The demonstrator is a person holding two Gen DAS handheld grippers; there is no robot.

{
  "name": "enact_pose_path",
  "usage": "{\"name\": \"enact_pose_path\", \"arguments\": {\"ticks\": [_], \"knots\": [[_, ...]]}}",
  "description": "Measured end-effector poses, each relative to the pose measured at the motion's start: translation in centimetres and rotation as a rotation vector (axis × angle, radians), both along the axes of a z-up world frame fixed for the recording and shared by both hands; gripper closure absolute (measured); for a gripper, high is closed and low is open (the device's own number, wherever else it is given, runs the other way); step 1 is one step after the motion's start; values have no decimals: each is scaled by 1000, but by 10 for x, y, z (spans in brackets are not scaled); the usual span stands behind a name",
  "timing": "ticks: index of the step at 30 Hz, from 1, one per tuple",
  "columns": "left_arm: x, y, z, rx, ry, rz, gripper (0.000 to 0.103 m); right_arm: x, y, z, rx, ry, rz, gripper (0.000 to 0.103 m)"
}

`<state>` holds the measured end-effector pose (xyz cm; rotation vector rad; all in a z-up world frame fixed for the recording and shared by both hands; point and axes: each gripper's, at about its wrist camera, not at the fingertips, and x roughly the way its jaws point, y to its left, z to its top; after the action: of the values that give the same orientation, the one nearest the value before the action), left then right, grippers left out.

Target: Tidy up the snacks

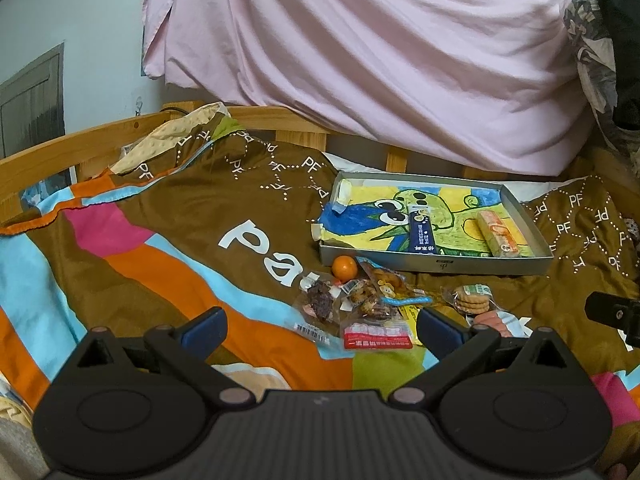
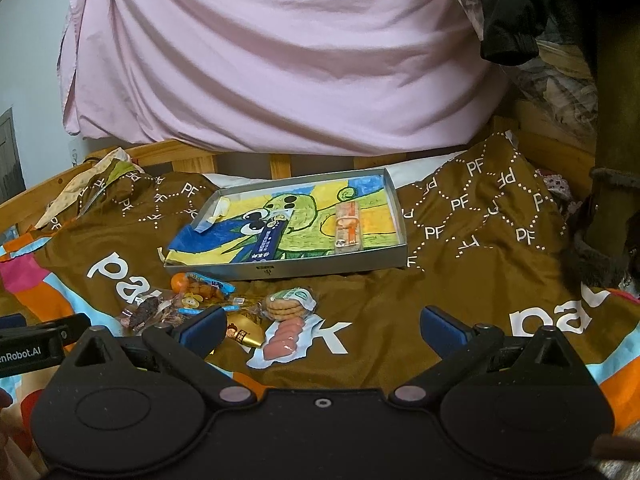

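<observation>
Where the tray (image 1: 440, 266) lies: two snacks inside, one orange (image 1: 344, 267) beside.

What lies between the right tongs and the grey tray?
In the right wrist view, bare brown quilt fills the stretch from the open right tongs to the grey tray; the pink sausage pack and biscuit pack sit at its left edge.

a tray (image 1: 440, 266) lies on the bed cover (image 1: 180, 216) right of centre, holding two packets; loose snacks (image 1: 360, 300) lie just below its lower-left corner.
</observation>
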<state>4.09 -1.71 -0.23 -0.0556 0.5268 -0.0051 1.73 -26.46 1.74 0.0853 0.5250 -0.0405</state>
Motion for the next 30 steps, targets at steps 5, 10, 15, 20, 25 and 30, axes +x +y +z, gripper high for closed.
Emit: {"name": "enact_pose_path", "arguments": {"ticks": [5,10,15,20,25,30], "knots": [[1,1,-2,-4,10,-2,0,1,0,-1,-2,2,0,1],[2,1,-3,-6,16,-4,0,1,0,-2,-6,3,0,1],[2,1,-4,-6,16,-4,0,0,0,-2,-6,3,1,1],[2,1,-4,-6,16,-4,0,1,0,-2,-8,3,2,1],[2,2,-4,-7,16,-6,0,0,0,-2,-8,3,1,1],[2,2,-4,-9,17,-6,0,1,1,-2,-8,3,0,1]]}}
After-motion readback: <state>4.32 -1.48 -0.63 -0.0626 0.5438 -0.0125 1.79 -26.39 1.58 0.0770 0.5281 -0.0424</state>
